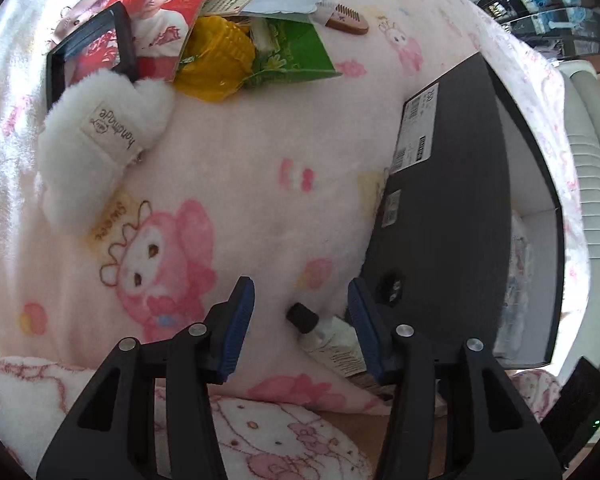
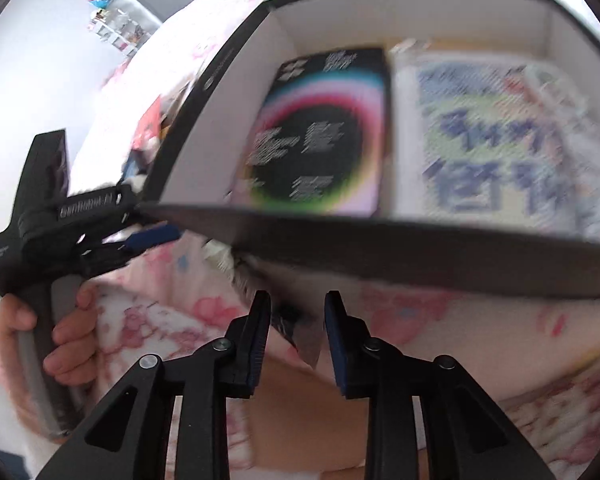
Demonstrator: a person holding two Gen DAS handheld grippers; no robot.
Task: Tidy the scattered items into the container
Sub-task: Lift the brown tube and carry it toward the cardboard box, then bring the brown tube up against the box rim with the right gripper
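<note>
Left gripper (image 1: 301,308): 2 black plastic fingers (image 1: 236,320) with triangular cut-outs, blue ribbed pads on the inner faces, 2 round silver screws on each finger. Right gripper (image 2: 296,332): same build, black frames with triangular openings, blue pads, 2 silver screws per finger. Seen from the right wrist camera, left gripper body (image 2: 60,224) black and blocky, with small white lettering on the side, too blurred to read, and a grey handle. Hand (image 2: 66,336) bare, no sleeve in view.
</note>
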